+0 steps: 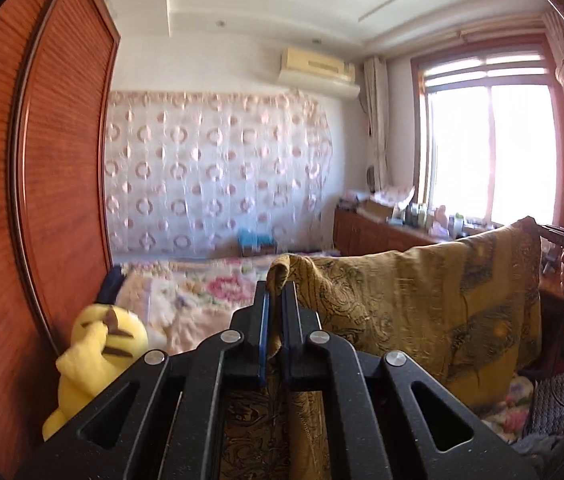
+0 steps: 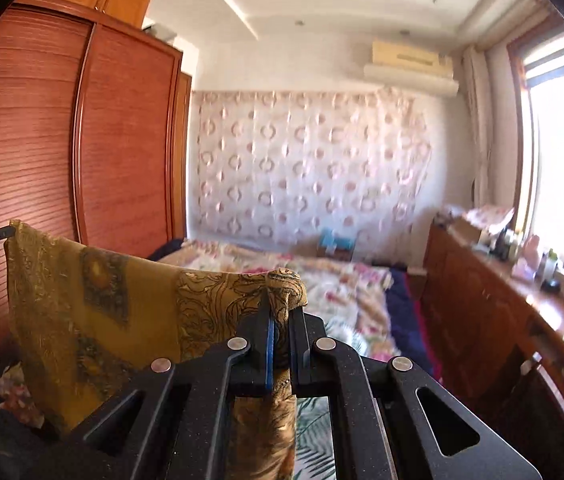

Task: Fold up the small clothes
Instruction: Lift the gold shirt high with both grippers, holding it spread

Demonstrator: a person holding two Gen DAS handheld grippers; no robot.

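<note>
Mustard cloth (image 1: 421, 304) corners pinched between both jaws

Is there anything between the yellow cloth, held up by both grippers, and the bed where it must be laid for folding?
Nothing visible. The left gripper and right gripper each pinch a top corner of the yellow cloth, which hangs spread above the floral bed cover. The yellow plush toy sits off beside the wardrobe.
</note>
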